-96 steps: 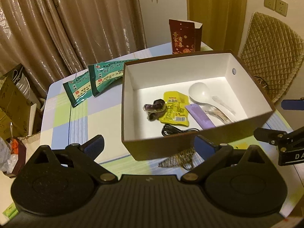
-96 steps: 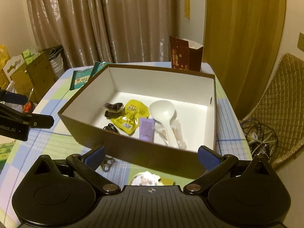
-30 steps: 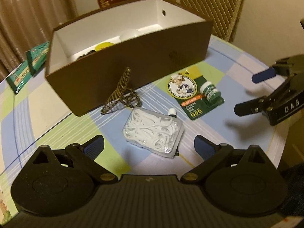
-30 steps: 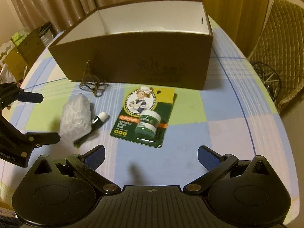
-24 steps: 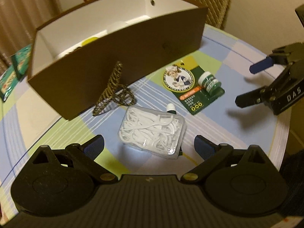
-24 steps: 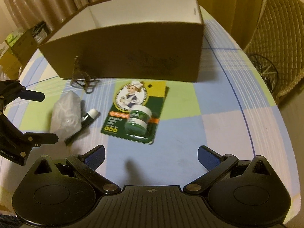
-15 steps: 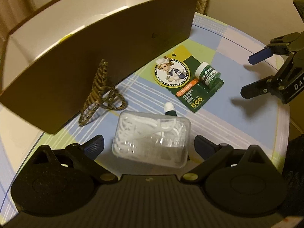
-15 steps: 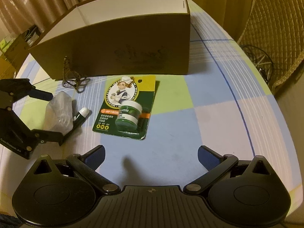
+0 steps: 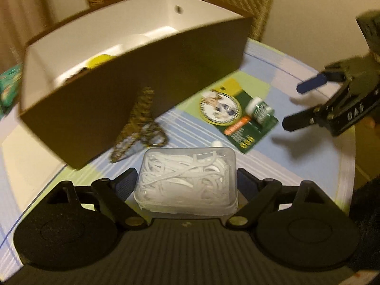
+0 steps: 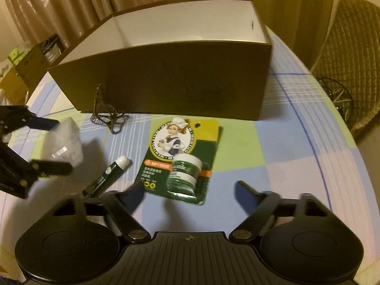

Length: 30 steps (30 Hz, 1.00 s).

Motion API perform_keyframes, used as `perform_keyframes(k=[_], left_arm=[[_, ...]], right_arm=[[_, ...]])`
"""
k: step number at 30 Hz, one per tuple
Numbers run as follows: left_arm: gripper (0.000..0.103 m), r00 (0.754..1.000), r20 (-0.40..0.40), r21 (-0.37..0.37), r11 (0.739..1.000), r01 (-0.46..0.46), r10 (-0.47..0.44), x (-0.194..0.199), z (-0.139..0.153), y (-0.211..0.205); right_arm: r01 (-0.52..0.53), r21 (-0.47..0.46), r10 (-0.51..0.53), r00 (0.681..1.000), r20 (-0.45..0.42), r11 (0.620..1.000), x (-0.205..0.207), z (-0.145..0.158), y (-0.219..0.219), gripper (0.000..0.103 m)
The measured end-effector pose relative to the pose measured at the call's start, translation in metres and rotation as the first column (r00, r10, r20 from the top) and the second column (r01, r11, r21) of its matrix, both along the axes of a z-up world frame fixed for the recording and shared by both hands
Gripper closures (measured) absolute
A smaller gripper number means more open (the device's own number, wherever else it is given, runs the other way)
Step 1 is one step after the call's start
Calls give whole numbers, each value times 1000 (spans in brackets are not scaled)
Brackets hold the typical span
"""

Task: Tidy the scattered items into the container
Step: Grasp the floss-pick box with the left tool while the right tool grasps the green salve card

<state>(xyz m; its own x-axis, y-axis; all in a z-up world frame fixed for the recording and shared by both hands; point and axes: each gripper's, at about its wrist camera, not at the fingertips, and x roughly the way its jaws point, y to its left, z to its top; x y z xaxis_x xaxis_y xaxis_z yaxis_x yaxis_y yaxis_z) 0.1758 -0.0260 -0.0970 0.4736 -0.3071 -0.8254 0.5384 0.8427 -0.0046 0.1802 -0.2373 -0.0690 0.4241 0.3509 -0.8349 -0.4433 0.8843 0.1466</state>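
Observation:
My left gripper [image 9: 187, 181] is shut on a clear plastic box of white floss picks [image 9: 186, 180] and holds it above the table; it also shows in the right wrist view [image 10: 63, 143]. My right gripper [image 10: 190, 196] is open and empty, low over the green ointment blister card [image 10: 182, 159]. That card [image 9: 237, 116] lies in front of the brown box [image 9: 133, 71]. A dark tube with a white cap [image 10: 108, 174] lies on the cloth. A patterned hair clip [image 9: 139, 125] leans at the box's front wall [image 10: 166, 80].
The box holds a yellow packet [image 9: 99, 60] and other items, mostly hidden. Green packets [image 9: 9, 83] lie far left. A quilted chair [image 10: 351, 54] stands right of the table. The table edge [image 9: 344, 166] is near on the right.
My left gripper closed on the floss pick box and lifted it off the table, uncovering the tube. My right gripper moved lower and closer to the ointment card.

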Motion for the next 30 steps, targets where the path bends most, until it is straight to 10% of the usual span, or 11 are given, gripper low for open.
perform_keyframes(k=[15, 30], left_arm=[[16, 975, 10, 36, 975, -221, 220, -6, 2, 34], [16, 975, 35, 19, 976, -219, 218, -14, 18, 16]], right_arm=[[-81, -94, 87, 994, 63, 992, 16, -17, 24, 72], [-78, -26, 80, 993, 91, 997, 8, 23, -10, 73]])
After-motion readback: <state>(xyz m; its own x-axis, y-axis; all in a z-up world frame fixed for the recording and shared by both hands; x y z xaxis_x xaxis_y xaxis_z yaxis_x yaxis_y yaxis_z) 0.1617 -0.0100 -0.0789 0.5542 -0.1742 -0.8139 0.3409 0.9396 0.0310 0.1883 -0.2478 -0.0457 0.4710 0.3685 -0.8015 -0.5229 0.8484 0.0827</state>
